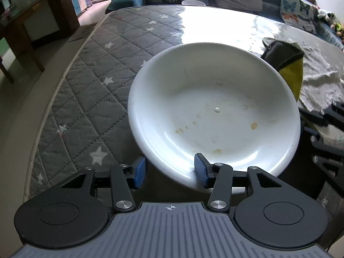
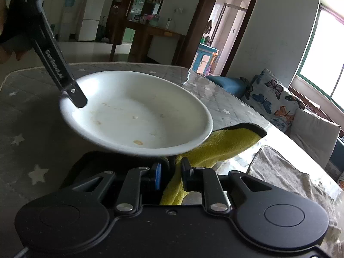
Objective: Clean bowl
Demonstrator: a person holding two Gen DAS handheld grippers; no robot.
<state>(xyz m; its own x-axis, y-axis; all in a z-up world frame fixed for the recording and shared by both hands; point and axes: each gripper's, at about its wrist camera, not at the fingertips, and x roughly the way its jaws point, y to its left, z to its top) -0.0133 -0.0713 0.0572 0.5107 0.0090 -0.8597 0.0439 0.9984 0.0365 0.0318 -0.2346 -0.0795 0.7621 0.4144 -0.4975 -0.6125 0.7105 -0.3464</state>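
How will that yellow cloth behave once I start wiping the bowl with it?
Probably floppy: the yellow cloth droops in folds from the right tool that pinches it, so it may bunch rather than press flat. Its fluffy pile looks grippy enough to catch the brown stains. The glossy bowl, held by the left tool at one rim, could tilt under pressure.

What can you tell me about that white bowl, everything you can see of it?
The bowl is wide, shallow, glossy white, seemingly ceramic or plastic. Small brownish food stains dot its inside. It is lifted off the table and tilted, with the left claw pinching its rim, one finger inside and one outside. A yellow cloth, gripped by the right claw, sits just beyond its other edge; whether it touches is unclear.
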